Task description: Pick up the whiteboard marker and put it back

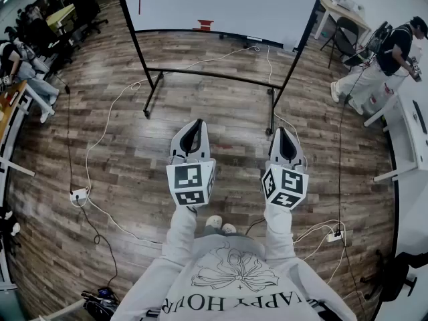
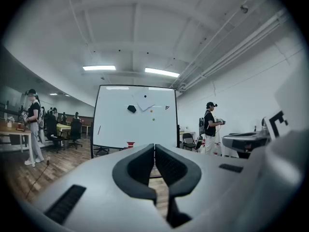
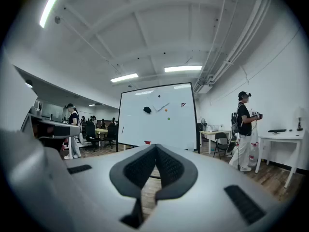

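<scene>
A whiteboard (image 1: 221,2) on a black wheeled stand faces me across the wood floor. A thin red marker (image 1: 139,7) hangs on its left part; it also shows in the left gripper view as the marker (image 2: 99,130) and in the right gripper view as the marker (image 3: 122,130). A small red object (image 1: 204,25) sits at the board's lower edge. My left gripper (image 1: 194,124) and right gripper (image 1: 284,132) are held level side by side, well short of the board. The left gripper (image 2: 154,146) and the right gripper (image 3: 155,147) are both shut with nothing between their jaws.
White cables (image 1: 100,139) snake over the floor to a power strip (image 1: 79,194). A person (image 1: 381,59) stands at the right beside white desks (image 1: 411,132). Seated people and chairs (image 1: 33,52) line the left. A black eraser (image 2: 131,108) and small magnets stick to the board.
</scene>
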Available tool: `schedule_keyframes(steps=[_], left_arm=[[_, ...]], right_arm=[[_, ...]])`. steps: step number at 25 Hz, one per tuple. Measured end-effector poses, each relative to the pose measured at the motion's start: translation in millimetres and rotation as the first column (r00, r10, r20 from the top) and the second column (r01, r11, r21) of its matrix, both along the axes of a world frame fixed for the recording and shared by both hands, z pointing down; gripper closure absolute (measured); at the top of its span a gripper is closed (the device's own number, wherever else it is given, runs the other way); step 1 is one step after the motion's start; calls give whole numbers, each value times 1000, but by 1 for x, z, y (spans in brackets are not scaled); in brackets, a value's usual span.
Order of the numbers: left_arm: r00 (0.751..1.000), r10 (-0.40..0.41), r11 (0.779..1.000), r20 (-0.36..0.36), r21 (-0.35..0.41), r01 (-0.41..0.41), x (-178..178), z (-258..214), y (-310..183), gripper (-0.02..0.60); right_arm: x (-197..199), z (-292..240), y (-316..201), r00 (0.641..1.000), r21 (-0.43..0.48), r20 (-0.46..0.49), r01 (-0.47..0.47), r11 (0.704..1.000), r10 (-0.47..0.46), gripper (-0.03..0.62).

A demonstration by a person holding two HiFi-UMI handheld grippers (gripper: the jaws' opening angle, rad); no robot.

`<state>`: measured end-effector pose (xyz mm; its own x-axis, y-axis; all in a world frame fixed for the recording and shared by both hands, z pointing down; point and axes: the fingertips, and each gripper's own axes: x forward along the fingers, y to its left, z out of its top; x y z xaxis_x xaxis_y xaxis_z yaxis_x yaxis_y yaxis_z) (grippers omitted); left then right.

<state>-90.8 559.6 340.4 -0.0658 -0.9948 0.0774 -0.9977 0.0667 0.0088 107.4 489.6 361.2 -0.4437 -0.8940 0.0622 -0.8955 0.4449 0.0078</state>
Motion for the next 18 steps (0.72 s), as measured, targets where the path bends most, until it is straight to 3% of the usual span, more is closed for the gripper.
schedule_keyframes(steps=[18], left_arm=[[1000, 15, 1000, -10, -23, -16, -17, 12, -25, 572]], right_arm=[[-18, 11, -22, 1000, -19, 7, -10, 1000, 10, 589]])
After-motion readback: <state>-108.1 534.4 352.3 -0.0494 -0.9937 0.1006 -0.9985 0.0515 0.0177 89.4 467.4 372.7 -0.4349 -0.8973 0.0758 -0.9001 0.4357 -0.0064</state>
